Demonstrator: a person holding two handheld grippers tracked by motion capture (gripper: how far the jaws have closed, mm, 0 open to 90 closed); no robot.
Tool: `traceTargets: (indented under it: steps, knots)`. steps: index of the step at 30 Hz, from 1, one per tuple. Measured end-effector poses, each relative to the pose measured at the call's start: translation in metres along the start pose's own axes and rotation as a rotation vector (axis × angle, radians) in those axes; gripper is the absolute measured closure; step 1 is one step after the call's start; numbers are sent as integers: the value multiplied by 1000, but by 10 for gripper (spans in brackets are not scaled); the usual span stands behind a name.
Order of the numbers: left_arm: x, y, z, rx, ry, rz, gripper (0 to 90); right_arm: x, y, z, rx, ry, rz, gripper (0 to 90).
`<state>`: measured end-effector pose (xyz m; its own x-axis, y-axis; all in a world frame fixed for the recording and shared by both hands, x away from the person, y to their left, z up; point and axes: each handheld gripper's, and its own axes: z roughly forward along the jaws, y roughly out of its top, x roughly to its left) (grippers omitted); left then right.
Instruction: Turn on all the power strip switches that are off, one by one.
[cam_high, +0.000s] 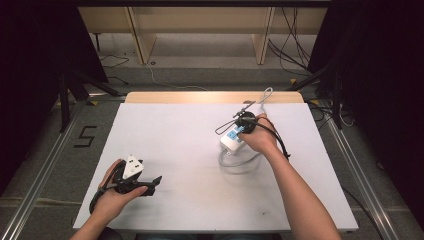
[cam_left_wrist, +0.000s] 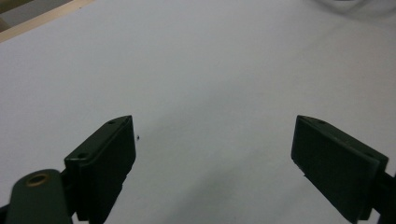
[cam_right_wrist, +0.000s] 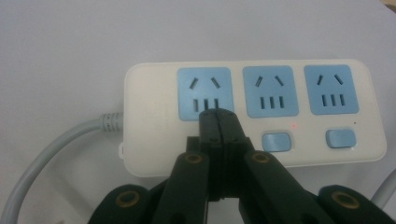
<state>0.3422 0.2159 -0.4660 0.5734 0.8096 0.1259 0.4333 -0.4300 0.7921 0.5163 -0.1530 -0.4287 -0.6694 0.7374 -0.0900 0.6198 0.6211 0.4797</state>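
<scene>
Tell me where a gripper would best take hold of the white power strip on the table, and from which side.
Grip the power strip across its short width, near the cable end, coming straight down from above. It lies flat with sockets up, and its long straight edges give parallel faces for the pads; its length looks too wide for the jaws. The right gripper is shut with its tips over the first socket, so it would have to open first.

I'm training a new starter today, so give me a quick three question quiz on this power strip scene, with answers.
1. True or false: the right gripper has its jaws wide apart.
2. How many blue socket panels does the power strip have?
3. Which gripper is over bare table: A left, B right?

Key:
1. False, they are shut together over the strip.
2. Three.
3. A, the left gripper, jaws open with nothing between them.
</scene>
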Motion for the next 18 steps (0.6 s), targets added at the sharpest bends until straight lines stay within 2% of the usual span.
traceTargets:
  steps: [5,18]
  knots:
    - [0,0,0,-4,-1,-2,137,-1,0,4,25,4,12,900]
    - [0,0,0,-2,0,0,137,-1,1,6,35,6,16,900]
